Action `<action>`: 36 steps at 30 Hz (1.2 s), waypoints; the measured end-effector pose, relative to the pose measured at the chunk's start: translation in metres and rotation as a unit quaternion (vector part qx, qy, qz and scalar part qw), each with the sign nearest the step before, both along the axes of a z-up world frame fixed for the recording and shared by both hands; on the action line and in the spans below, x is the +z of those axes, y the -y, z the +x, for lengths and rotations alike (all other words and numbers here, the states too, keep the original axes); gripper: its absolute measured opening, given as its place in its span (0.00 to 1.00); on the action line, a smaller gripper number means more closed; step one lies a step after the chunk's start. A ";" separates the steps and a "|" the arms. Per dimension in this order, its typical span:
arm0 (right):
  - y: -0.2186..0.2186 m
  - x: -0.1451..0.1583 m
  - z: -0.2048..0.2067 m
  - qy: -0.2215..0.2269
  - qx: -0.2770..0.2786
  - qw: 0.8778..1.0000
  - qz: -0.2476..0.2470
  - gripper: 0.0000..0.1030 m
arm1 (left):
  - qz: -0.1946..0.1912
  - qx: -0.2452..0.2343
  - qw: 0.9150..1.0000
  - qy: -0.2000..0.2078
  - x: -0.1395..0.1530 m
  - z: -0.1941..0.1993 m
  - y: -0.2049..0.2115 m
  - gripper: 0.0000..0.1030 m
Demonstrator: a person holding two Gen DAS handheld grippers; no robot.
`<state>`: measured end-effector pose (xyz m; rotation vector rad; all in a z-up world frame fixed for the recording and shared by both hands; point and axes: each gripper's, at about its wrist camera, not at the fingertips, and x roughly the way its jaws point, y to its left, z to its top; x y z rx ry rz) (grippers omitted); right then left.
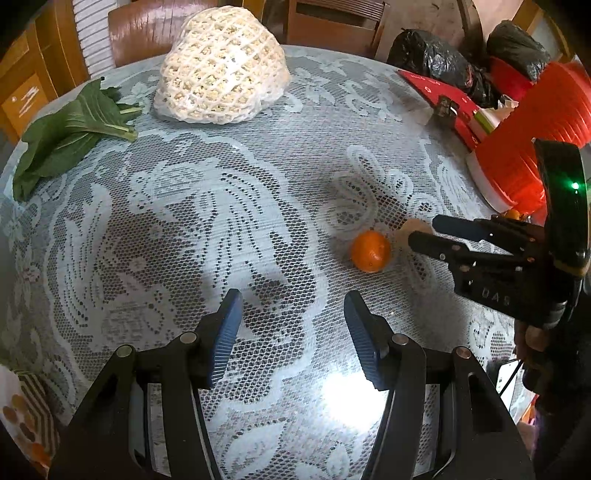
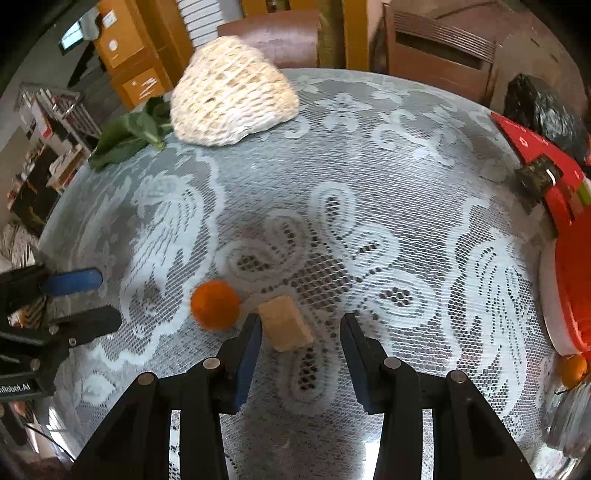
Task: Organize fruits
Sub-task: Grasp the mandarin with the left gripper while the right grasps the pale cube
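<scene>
Orange (image 2: pixel 215 304) lower left on desk (image 2: pixel 369 177): small, round, firm, may roll; grip across middle. Both tongs, left (image 1: pixel 291 332) & right (image 2: pixel 300 356), half-open, empty.

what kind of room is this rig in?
Probably a home dining room: a round table under a white lace tablecloth, brown wooden chairs pushed up to it, and food lying out, such as a leafy green vegetable and a small orange fruit.
</scene>
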<state>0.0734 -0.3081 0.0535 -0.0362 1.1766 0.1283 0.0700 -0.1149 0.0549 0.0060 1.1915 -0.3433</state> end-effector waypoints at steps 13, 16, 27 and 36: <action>0.040 0.003 -0.003 0.001 -0.042 0.999 0.012 0.43 | -0.005 -0.025 1.000 0.008 0.001 0.011 0.032 0.55; 0.045 0.006 -0.007 0.002 -0.043 0.999 0.011 0.43 | -0.004 -0.035 0.999 0.010 -0.001 0.014 0.044 0.55; 0.032 -0.002 -0.007 0.000 0.002 1.000 0.006 0.43 | 0.010 -0.049 0.999 0.006 -0.015 0.025 0.074 0.55; 0.030 -0.010 -0.005 -0.007 0.018 1.000 0.009 0.22 | -0.005 -0.043 0.999 0.008 -0.032 0.032 0.075 0.31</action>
